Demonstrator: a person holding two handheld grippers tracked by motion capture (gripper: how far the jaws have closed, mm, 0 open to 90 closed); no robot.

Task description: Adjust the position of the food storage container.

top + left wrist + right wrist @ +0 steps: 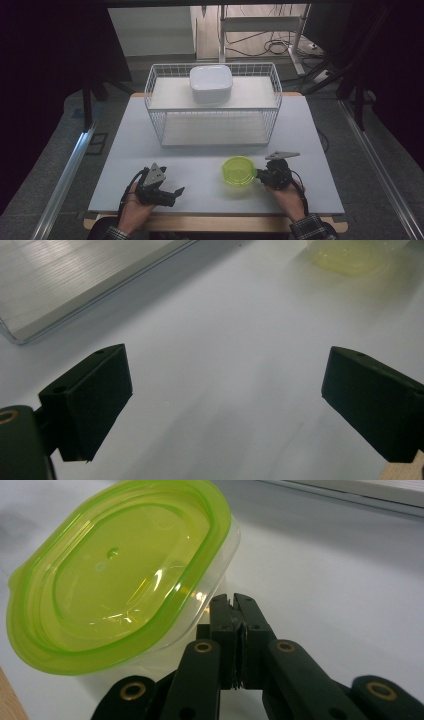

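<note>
Right tongs [235, 600] are pinched shut right beside the green-lidded container [120, 575], looks like touching its wall, though I can't tell if they're gripping anything. Left tongs [225, 395] sit wide open over bare surface [200, 170], well apart from it. Behind stands a wire basket [212, 107] with a white box [210, 83] on top.

A glossy, translucent plastic container [165, 630] with a shiny lime-green lid [120, 570] on a smooth, matt pale table [200, 170] edged in bare wood; behind, a white-coated wire basket [160, 125] and each tool's matt black jaws.
</note>
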